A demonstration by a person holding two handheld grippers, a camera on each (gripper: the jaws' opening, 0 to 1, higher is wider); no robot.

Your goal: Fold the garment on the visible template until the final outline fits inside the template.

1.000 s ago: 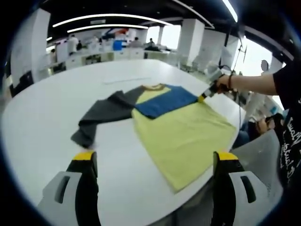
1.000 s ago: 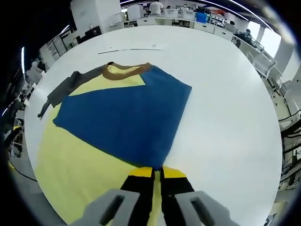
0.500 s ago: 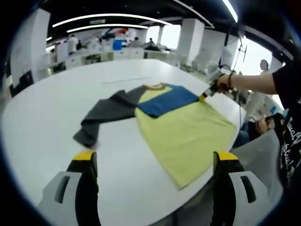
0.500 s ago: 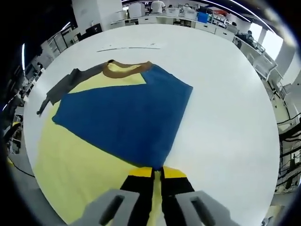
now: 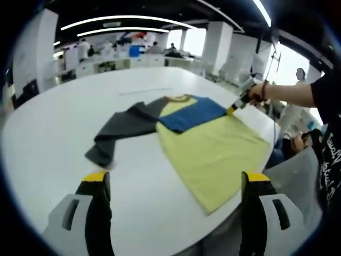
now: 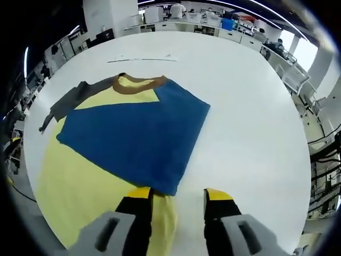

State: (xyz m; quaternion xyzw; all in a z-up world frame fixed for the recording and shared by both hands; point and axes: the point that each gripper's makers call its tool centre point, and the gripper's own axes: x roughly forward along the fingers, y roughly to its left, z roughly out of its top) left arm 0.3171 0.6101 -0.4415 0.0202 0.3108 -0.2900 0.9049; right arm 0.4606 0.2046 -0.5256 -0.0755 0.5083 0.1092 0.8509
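A shirt lies flat on the round white table. It has a yellow body, a brown collar, a grey sleeve spread out to the side, and a blue sleeve folded across the chest. My right gripper is open, its jaws straddling the blue sleeve's near corner and the yellow cloth under it. In the left gripper view the right gripper sits at the shirt's far edge, held by a hand. My left gripper stands wide open above the table's near edge, well short of the shirt.
A thin straight line marks the table beyond the collar. A person in a black shirt stands at the right by a grey chair. Desks and people fill the room behind. The yellow hem reaches the table's edge.
My right gripper has opened and let go of the blue sleeve, which now lies on the yellow body. The left gripper has stayed open, its view barely shifted.
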